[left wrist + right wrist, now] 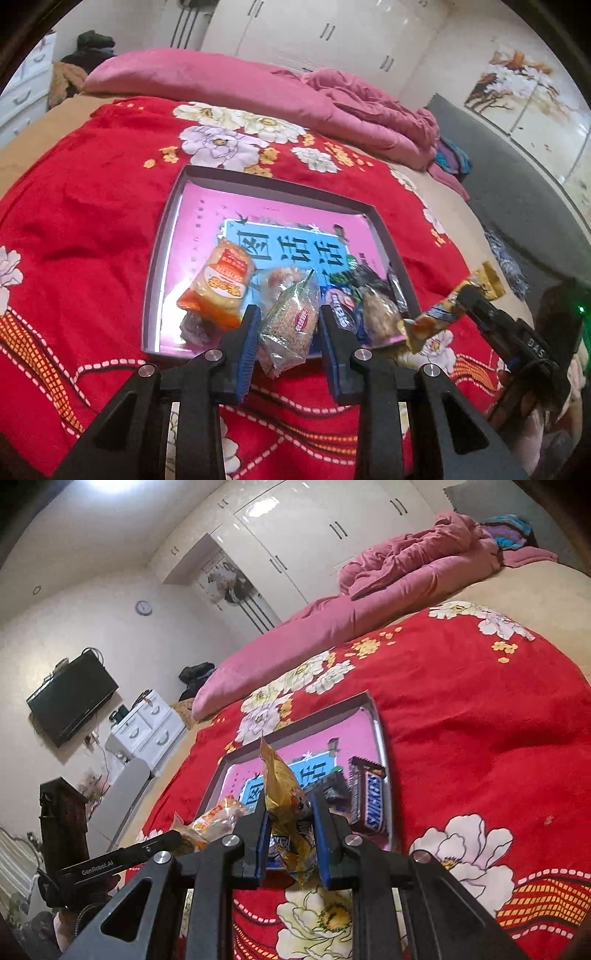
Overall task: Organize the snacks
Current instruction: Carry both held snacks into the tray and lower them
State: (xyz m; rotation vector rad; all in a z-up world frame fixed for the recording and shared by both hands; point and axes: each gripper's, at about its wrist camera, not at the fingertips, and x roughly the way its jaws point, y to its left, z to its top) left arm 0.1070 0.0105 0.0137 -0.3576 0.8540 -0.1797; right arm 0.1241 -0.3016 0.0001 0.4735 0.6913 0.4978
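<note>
Brown "SNICKERS" bar (367,799) is lying in the shallow pink-lined tray (162,236) at centre frame; left hand-held gripper (286,325) is clamping a clear peanut packet (290,325), right hand-held gripper (290,834) gripping a yellow foil packet (291,823).

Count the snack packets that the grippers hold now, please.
2: a clear packet is between the left gripper's jaws, and a yellow packet between the right gripper's jaws.

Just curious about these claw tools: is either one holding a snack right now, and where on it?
Left gripper pinches the clear peanut packet around its middle. Right gripper clamps the yellow snack wrapper at its lower half.
</note>
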